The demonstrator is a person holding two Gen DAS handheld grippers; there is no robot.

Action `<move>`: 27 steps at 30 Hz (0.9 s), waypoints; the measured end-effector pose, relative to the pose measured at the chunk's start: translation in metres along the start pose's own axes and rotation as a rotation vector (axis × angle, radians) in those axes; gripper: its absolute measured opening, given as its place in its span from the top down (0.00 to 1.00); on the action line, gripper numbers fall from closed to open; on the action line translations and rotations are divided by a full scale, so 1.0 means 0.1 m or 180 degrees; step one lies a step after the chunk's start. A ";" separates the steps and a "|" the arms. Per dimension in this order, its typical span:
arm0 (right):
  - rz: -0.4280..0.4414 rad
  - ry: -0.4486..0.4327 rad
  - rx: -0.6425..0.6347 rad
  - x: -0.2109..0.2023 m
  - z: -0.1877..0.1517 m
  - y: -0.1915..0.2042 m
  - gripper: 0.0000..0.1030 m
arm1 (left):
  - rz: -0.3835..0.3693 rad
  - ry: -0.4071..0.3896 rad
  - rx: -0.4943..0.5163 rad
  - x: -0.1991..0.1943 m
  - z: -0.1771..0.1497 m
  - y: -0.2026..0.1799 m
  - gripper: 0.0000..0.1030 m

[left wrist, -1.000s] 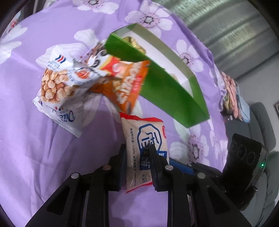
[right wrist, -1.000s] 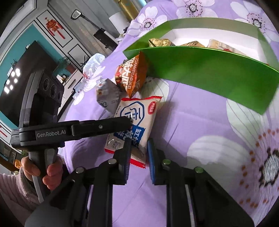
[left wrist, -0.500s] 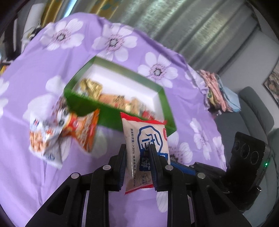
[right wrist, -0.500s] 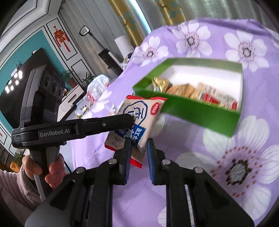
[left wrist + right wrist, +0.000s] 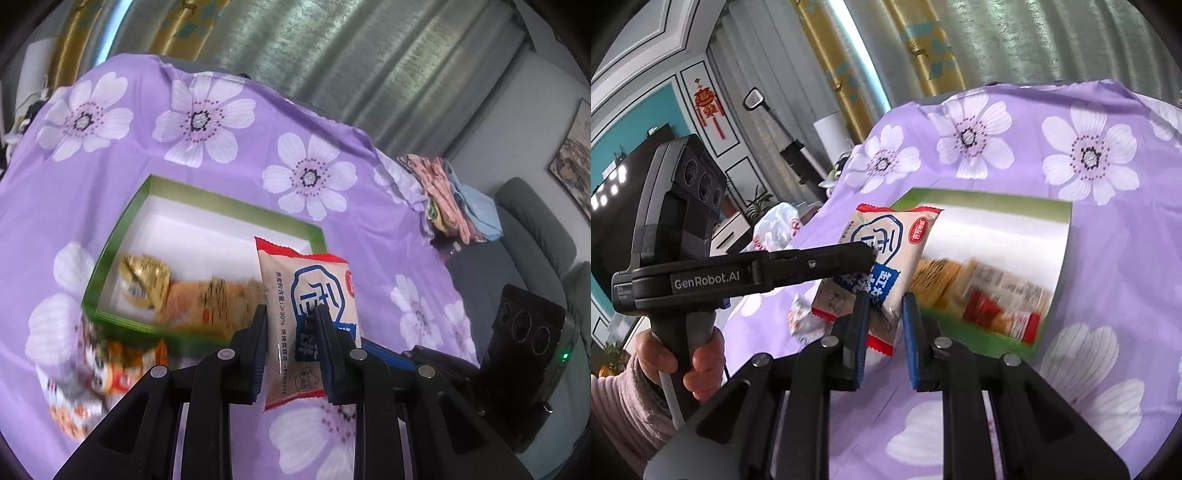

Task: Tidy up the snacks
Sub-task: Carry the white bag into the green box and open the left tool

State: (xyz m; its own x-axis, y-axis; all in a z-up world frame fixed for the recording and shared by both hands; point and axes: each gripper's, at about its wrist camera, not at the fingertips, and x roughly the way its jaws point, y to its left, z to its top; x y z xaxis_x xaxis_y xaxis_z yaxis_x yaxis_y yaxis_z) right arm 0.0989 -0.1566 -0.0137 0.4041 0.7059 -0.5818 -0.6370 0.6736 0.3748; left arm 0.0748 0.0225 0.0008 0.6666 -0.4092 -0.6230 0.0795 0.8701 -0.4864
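Observation:
My left gripper (image 5: 291, 325) is shut on a white snack packet with blue print and red ends (image 5: 306, 295), held in the air above the near edge of a green box (image 5: 122, 236). The right gripper (image 5: 884, 314) also closes on the same packet's (image 5: 886, 243) lower end. The box (image 5: 982, 206) has a white inside and holds several packets: a gold one (image 5: 146, 278), orange ones (image 5: 210, 299) and red ones (image 5: 982, 306).
A purple cloth with white flowers (image 5: 207, 122) covers the table. Loose snack packets (image 5: 92, 376) lie left of the box. Folded clothes (image 5: 454, 199) lie at the table's far right edge, and a grey sofa (image 5: 535, 236) stands beyond.
Both grippers have lifted the white packet off the cloth and carried it up toward the green box. The box's inside now shows from above.

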 end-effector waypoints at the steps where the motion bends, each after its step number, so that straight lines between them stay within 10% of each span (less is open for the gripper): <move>1: -0.0014 0.0007 0.0016 0.05 0.05 -0.05 0.82 | 0.0006 0.0012 -0.0010 0.05 0.04 0.01 0.77; 24: -0.0359 0.0464 0.0158 0.79 0.10 -0.51 0.79 | 0.0296 0.0473 -0.0346 0.93 0.14 0.47 0.77; 27: -0.0412 0.0417 0.0144 0.76 0.12 -0.50 0.63 | 0.0366 0.0496 -0.0396 0.93 0.14 0.50 0.65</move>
State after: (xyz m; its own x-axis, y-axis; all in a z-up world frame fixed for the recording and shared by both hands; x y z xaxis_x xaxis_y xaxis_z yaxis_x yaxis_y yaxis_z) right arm 0.1693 -0.1341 -0.0677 0.3900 0.5802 -0.7150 -0.5538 0.7682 0.3213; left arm 0.1515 0.0318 -0.0727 0.5428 -0.3551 -0.7611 -0.0887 0.8769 -0.4724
